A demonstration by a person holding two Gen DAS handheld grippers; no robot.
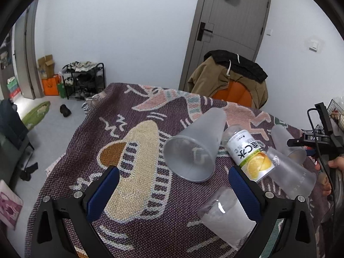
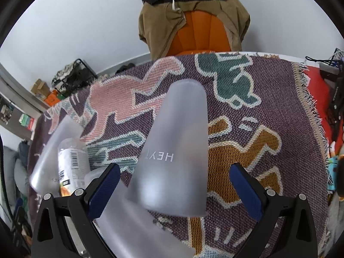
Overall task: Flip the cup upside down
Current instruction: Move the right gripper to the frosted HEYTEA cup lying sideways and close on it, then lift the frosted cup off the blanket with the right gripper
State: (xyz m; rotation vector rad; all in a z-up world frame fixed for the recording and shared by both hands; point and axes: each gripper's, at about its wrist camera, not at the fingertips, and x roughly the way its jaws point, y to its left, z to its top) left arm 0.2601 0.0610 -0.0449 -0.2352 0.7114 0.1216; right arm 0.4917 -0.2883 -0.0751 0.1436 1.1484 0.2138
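Observation:
Several frosted plastic cups sit on the patterned blanket. In the left wrist view one cup lies on its side, mouth toward me, ahead of my open, empty left gripper. Another cup sits just inside its right finger. In the right wrist view a "HEYTEA" cup stands upside down between the fingers of my open right gripper, apart from both pads. A second cup lies below it. The right gripper also shows in the left wrist view.
A lemon-label drink bottle lies between the cups; it also shows in the right wrist view. More cups lie at the right. A chair with a brown jacket stands behind the table. Cables and a red item lie at the right edge.

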